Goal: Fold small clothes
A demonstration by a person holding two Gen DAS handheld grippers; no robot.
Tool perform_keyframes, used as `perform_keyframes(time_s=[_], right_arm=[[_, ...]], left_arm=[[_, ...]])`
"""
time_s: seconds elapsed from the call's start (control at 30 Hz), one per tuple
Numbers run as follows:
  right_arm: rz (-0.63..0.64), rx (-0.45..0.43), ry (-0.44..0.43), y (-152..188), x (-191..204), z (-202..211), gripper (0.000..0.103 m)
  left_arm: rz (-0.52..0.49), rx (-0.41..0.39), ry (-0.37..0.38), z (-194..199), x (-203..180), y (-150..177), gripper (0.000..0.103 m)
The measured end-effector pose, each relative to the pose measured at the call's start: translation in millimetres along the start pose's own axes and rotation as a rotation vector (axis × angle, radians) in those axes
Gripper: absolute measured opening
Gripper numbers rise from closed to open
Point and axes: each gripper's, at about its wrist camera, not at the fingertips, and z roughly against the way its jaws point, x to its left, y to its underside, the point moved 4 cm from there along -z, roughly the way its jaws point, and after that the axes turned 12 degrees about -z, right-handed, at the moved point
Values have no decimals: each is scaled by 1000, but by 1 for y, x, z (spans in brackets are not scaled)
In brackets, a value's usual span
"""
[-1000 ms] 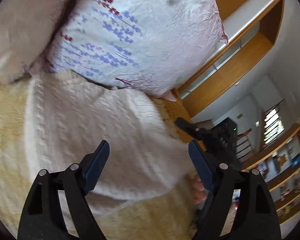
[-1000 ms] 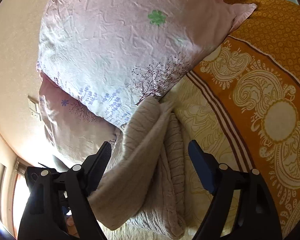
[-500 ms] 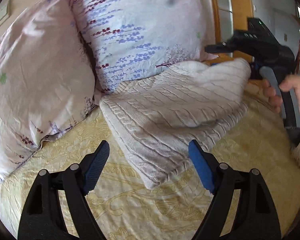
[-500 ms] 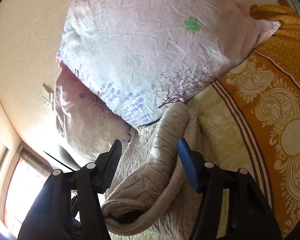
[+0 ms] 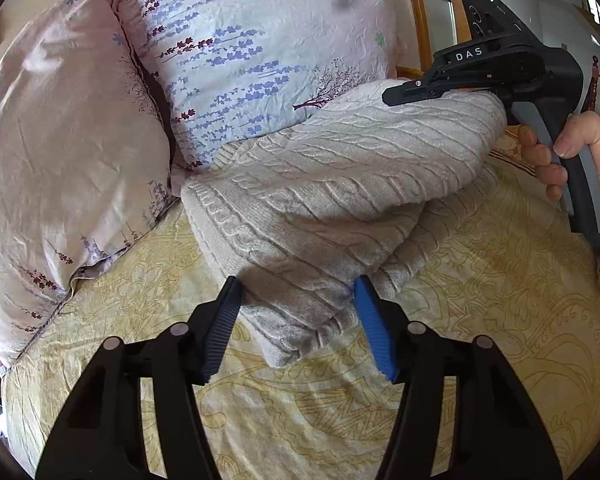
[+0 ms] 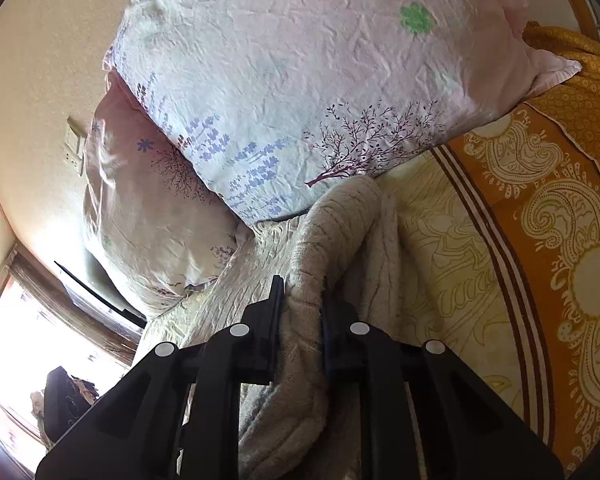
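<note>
- Centrally, cream cable-knit sweater (image 5: 340,184) folded on the pale yellow paisley bedspread (image 5: 480,320), far edge touching the white pillow with lavender sprigs (image 5: 260,40).
- Left gripper (image 5: 298,312) at lower centre of the left wrist view: blue-padded fingers (image 5: 370,320) closing either side of the sweater's near corner, knit between them, pads just beside the cloth, contact not clear.
- Right gripper (image 6: 302,312) at lower centre of the right wrist view: fingers nearly together, closing, clamped on a raised fold of the sweater (image 6: 320,248).
- Same right gripper (image 5: 496,64) at upper right of the left wrist view, handle held by a hand (image 5: 576,148), sweater edge lifted there.
- Pink floral pillow (image 5: 60,128) at left, beside the white one.
- Orange patterned border (image 6: 548,208) of the bedspread at right in the right wrist view.
</note>
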Motion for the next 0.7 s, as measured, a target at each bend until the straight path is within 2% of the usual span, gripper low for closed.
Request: perform_keyframes(time_s=[0.1, 0.3, 0.33, 0.37, 0.4, 0.43, 0.5, 0.6, 0.7], right_arm=[[-15, 6, 0, 0, -2, -2, 16], [-41, 33, 5, 1, -7, -6, 17], [-42, 37, 15, 2, -9, -6, 17], [-47, 42, 26, 2, -10, -7, 18], [-57, 44, 32, 3, -12, -8, 20], [-66, 48, 39, 3, -14, -10, 24], [-71, 56, 46, 5, -16, -12, 27], [-12, 23, 11, 7, -5, -8, 17], [62, -61, -72, 6, 15, 9, 15]], left_arm=[[-44, 2, -24, 3, -5, 1, 51], [-169, 18, -120, 1, -20, -1, 50], [-168, 19, -128, 0, -20, -2, 45], [-158, 20, -137, -1, -18, -3, 41], [-141, 21, -148, 0, -15, -4, 30], [-123, 19, -145, 1, -11, -6, 24], [-80, 7, -132, 5, -4, -8, 17], [-31, -34, -132, 16, 6, -9, 12], [29, -81, -142, 29, 16, -8, 10]])
